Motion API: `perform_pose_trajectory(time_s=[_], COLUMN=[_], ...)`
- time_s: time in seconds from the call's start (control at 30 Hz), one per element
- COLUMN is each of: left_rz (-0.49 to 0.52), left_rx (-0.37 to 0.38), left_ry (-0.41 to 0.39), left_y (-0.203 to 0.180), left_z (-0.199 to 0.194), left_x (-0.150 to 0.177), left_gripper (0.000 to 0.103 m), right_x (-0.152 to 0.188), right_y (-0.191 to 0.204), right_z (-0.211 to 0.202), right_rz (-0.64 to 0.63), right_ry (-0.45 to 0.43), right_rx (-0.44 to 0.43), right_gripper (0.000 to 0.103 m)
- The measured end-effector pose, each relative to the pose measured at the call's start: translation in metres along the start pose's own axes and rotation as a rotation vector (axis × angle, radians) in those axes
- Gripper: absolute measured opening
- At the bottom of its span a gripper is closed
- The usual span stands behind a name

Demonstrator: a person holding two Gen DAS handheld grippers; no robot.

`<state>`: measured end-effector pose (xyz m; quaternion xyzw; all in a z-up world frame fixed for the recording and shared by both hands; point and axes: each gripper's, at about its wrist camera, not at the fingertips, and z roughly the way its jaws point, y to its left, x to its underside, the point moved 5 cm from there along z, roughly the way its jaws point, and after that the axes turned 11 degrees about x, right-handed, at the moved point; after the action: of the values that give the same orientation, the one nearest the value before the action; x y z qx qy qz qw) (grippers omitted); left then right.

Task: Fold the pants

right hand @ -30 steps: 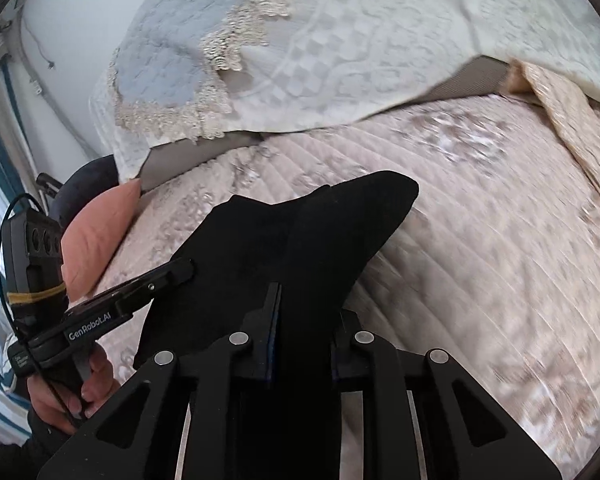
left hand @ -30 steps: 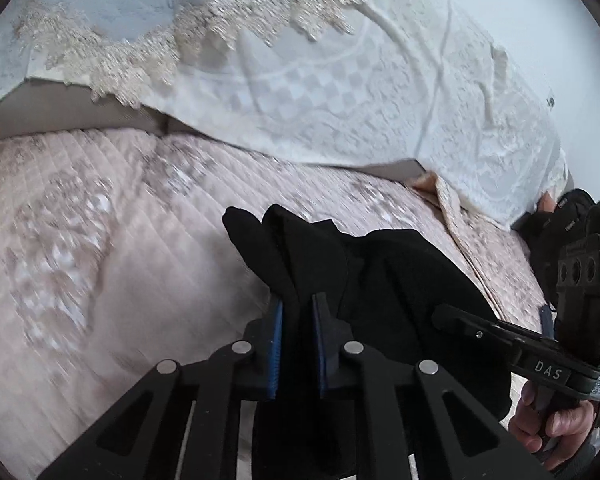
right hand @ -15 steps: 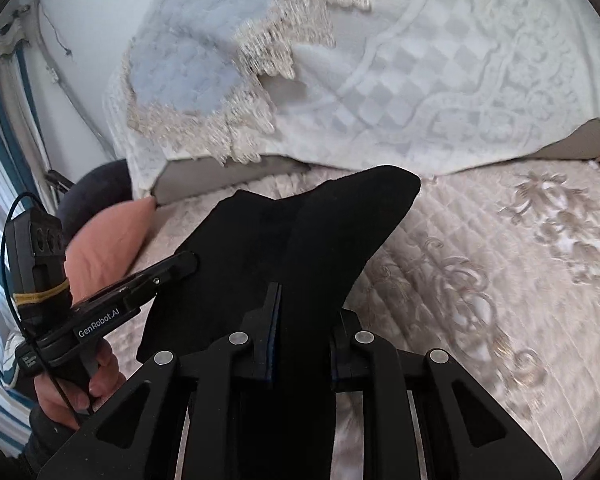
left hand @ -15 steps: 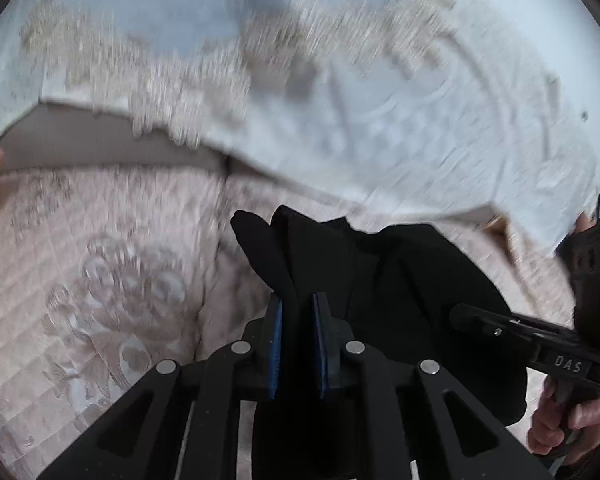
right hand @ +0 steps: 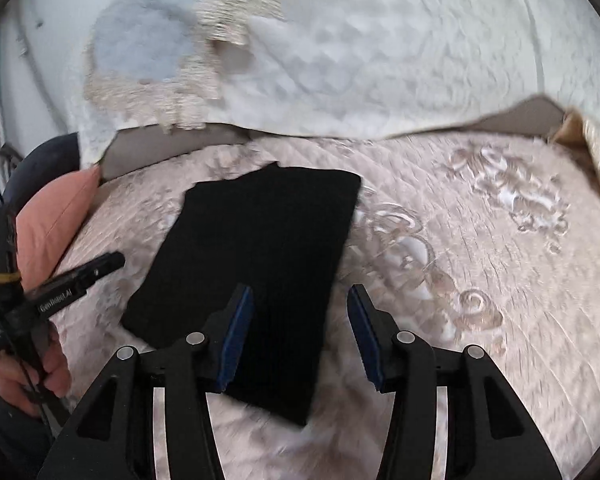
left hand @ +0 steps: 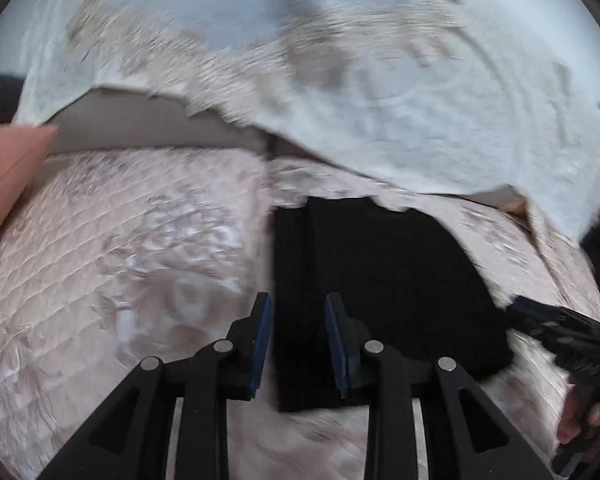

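On the pale pink quilted bedspread [right hand: 480,280] the black pants [right hand: 260,248] now lie flat as a compact folded rectangle, its far edge close to the grey strip under the white lace-trimmed cover [right hand: 380,60] draped at the head of the bed. A second ago the same cloth hung bunched in the air, pinched at one corner by each tool; now it rests on the bed. The jaws of both tools have just been opening. The left gripper [left hand: 298,340] stands with its blue pads parted on either side of the near left edge of the pants, cloth between them but not pressed. The right gripper [right hand: 300,336] is spread wider over the near right corner, its right pad clear over bare quilt. Motion blur smears both views. Judging by the tidy shape, this fold has been laid down and released; what may remain is smoothing or one more fold. A salmon cushion [right hand: 56,224] sits at the far left.
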<state>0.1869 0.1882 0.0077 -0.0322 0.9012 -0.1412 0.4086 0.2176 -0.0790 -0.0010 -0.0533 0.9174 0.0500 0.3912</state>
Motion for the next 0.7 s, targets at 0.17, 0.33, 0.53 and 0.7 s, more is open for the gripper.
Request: perform_pose_trajectory(time_s=[0.17,0.33,0.53,0.7], left_rz=[0.109,0.098,0.036,-0.007], left_rx=[-0.016,-0.047,-0.09,-0.104], left_ry=[0.11,0.095,0.083,0.103], left_y=[-0.034,-0.037,-0.048,-0.065], left_z=[0.028,0.015,-0.022,-0.039], left_x=[0.029,0.034,0.054,0.081], left_gripper=[0.031,0.031,0.033,0.034], right_x=[0.029,0.027,0.045,0.075], right_y=[0.024,0.018,0.021,0.027], right_z=[0.024,0.001,-0.04,-0.062], right_rz=[-0.139,-0.108,-0.122,-0.109], right_ry=[0.065,0.052,0.019,0.029], right_rx=[0.099,0.085,0.089,0.103], right_gripper=[0.05,0.05,0.05,0.051])
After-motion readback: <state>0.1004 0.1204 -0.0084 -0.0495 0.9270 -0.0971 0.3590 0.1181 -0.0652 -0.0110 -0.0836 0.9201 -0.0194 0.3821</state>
